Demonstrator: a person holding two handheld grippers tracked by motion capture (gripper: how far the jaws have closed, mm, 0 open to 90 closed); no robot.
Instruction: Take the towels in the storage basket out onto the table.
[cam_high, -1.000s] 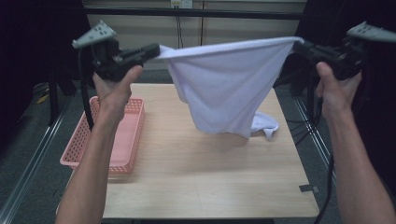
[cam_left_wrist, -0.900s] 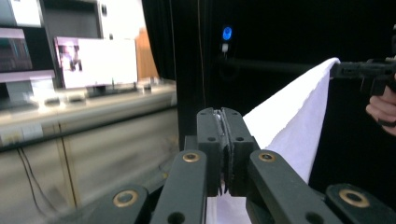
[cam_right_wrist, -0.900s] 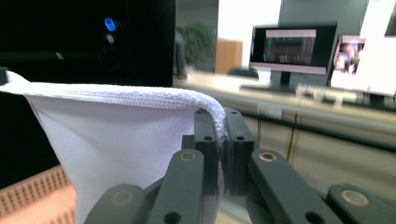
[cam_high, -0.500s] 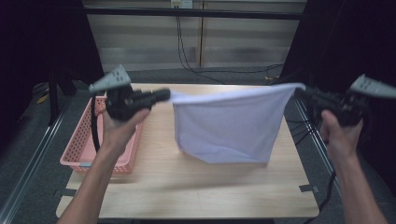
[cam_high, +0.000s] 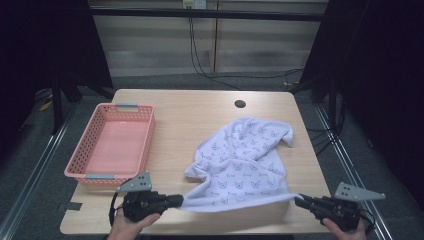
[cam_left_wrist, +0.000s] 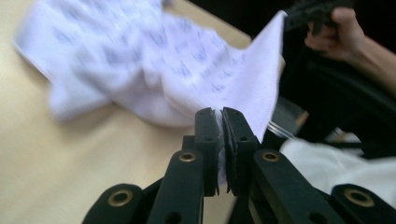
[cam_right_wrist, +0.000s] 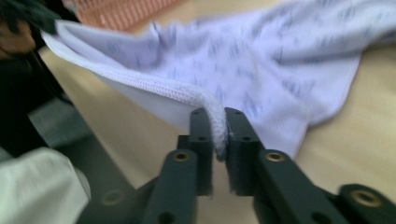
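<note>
A person is laying a white cloth (cam_high: 242, 162) printed with small cat faces out on a pale wooden tabletop (cam_high: 200, 112), holding one corner in each hand-held tool. Most of the cloth is already lying on the right half of the tabletop, well apart from the pink basket (cam_high: 82, 172) that is sitting empty at the left. The far part of the cloth is resting rumpled and bunched, with a fold near the far right corner, so it is not lying flat. The near edge is stretching in a taut line between the two tools along the front edge of the tabletop, slightly raised. Judging from this, the lowering is nearly finished; what appears to be left is setting the near edge down, letting go of the corners, and smoothing or folding the cloth.

The left tool (cam_high: 176, 201), at the near left of the tabletop, is gripping the near left corner. In the left gripper view its black jaws (cam_left_wrist: 220, 140) are standing almost together with a thin layer of white fabric pinched between them.

The right tool (cam_high: 300, 201), at the near right edge, is gripping the other corner. In the right gripper view the thick hemmed edge of the cloth (cam_right_wrist: 219, 123) is passing between its jaws, which have just been opening a little yet are pressing on the hem at both sides.
</note>
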